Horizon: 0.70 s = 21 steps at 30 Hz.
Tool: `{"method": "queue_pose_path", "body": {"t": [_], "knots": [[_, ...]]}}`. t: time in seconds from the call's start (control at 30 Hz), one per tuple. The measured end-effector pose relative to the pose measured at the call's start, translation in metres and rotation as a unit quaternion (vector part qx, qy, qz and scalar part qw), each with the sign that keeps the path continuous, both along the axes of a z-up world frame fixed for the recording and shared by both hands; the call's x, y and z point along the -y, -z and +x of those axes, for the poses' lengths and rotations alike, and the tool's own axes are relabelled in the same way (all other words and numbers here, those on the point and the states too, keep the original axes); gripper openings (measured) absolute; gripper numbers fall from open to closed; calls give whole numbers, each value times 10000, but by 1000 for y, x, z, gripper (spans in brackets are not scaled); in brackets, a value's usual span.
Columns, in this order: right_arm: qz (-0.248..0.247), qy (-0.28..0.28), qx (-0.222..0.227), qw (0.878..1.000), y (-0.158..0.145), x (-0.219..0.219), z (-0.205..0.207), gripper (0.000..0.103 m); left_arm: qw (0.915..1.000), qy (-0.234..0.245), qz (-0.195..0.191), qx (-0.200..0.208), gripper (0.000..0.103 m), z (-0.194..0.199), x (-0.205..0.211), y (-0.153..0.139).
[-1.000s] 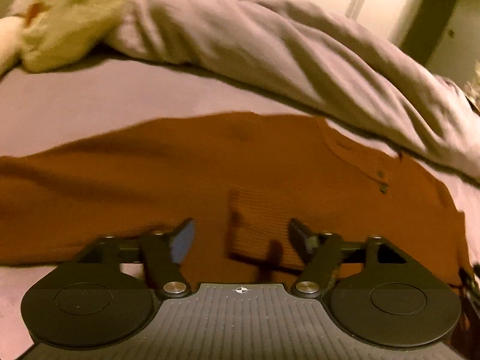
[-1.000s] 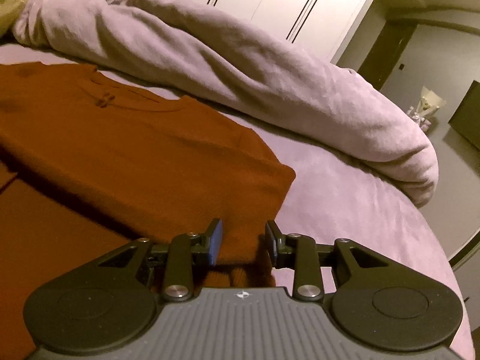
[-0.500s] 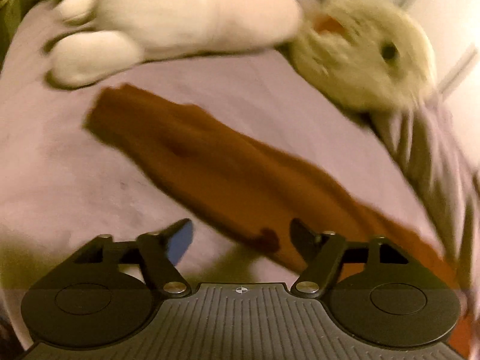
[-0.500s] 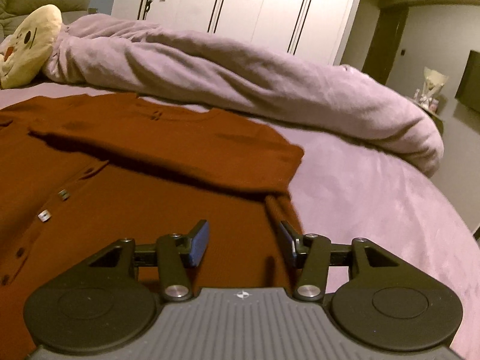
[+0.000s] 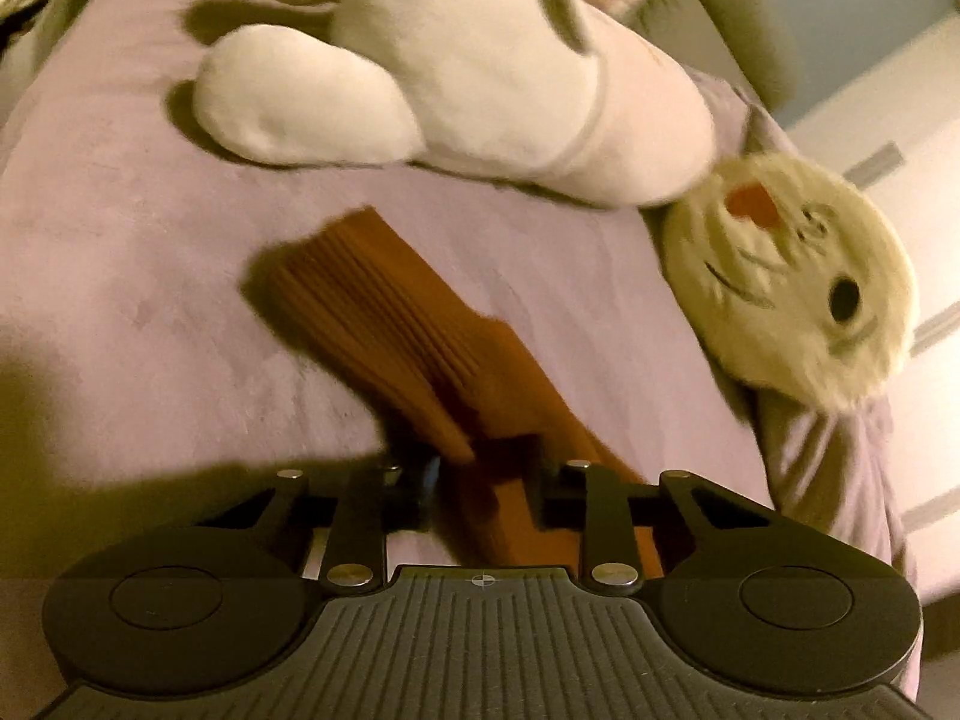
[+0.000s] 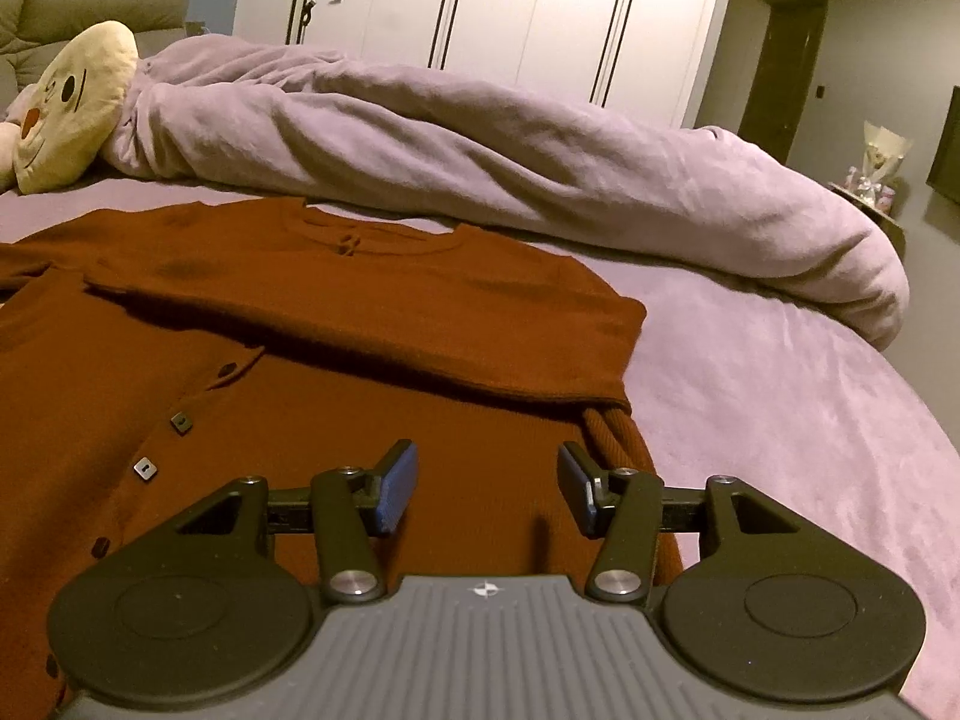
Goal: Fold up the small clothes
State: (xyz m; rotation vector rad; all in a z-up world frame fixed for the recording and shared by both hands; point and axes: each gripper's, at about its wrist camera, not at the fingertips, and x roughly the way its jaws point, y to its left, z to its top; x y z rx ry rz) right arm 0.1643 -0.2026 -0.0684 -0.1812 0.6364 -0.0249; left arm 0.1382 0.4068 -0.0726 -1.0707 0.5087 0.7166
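A rust-brown buttoned cardigan [image 6: 252, 420] lies on the purple bed sheet [image 6: 780, 396], with its right sleeve folded across the chest. My right gripper [image 6: 486, 489] is open and empty, just above the cardigan's lower right part. In the left wrist view the cardigan's left sleeve [image 5: 384, 330] stretches out over the sheet [image 5: 120, 276], ribbed cuff farthest away. My left gripper [image 5: 486, 480] has its jaws narrowed around the sleeve, which passes between them.
A white plush toy [image 5: 456, 72] and a round cream face pillow [image 5: 792, 276] lie just beyond the sleeve. A rolled purple duvet [image 6: 510, 150] runs across the bed behind the cardigan. White wardrobes [image 6: 510, 12] stand behind. The bed edge curves at the right.
My left gripper swung from the cardigan's body to the left sleeve and closed on it. My right gripper let the folded right sleeve lie, drew back and opened wider.
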Motion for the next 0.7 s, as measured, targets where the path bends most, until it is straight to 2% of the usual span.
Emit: {"method": "queue_pose_path", "body": {"t": [0.07,0.13,0.23,0.3,0.37,0.43,0.5,0.57,0.63,0.7], "knots": [[134,54,-64,9999,-1,3,1,53,9999,-151,33,-75,18,0,-5,0],[303,122,-112,9994,-2,7,2,53,9992,-136,299,-222,10,3,-5,-8],[362,201,-96,9991,-2,11,1,53,9957,239,892,-68,9,10,9,-33],[452,247,-125,9986,-2,14,1,53,9865,668,1493,33,9,21,32,-58],[676,348,-218,9969,-1,20,2,53,9746,1146,1905,273,9,35,60,-82],[845,409,-245,9953,-1,23,3,53,9593,1702,2182,564,9,49,98,-106],[895,399,-213,9950,-3,24,2,53,9375,2351,2440,791,9,67,144,-125],[930,384,-182,9948,-5,24,0,54,9108,3012,2644,993,10,82,193,-137],[1036,389,-150,9937,-8,26,-2,56,8828,3667,2763,992,13,93,245,-136],[1107,424,-142,9929,-10,29,-3,56,8574,4212,2831,852,23,102,290,-124]]}}
